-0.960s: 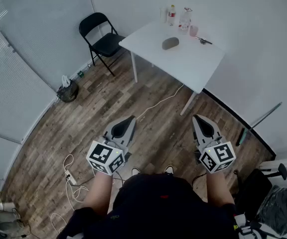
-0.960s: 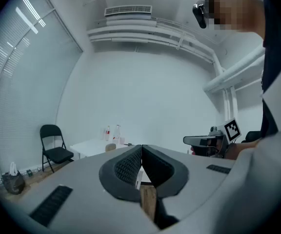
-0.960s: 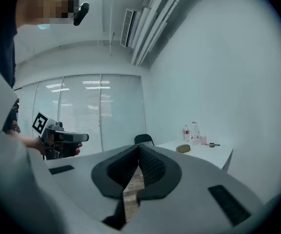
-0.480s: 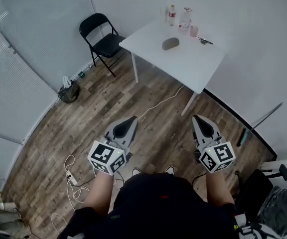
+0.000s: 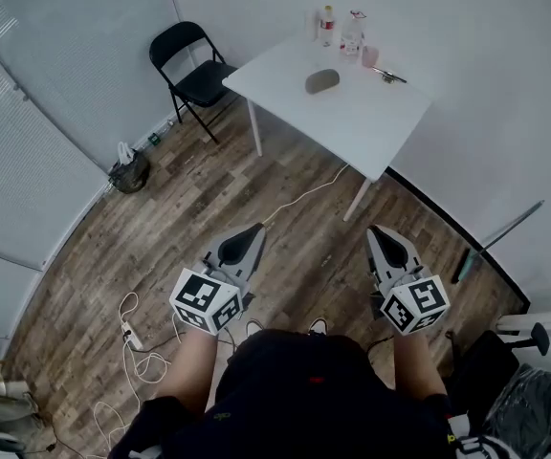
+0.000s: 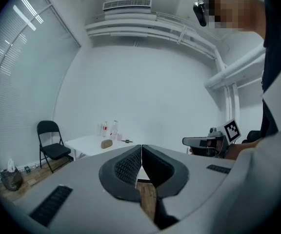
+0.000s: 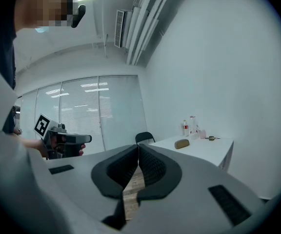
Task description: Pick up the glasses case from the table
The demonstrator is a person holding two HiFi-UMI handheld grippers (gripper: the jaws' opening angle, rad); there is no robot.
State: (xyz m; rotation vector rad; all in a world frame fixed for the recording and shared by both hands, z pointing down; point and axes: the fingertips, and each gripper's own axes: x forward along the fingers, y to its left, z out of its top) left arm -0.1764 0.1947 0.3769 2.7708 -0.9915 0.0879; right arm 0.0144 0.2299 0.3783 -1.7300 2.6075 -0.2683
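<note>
White table standing on wood-plank floor. On top: grey-brown glasses case, lying on its own (clear of the rest). Along the wall-side edge: red-label bottle, clear bottle, pink cup, slim dark tool just beside the cup.

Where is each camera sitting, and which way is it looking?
Head view: on the person's head, looking steeply down; shows both forearms, left gripper, right gripper, table, glasses case.
Left gripper view: on the left gripper, looking along its shut jaws toward the table.
Right gripper view: on the right gripper, looking along its shut jaws toward the table.
Shared: all three show the glasses case.
</note>
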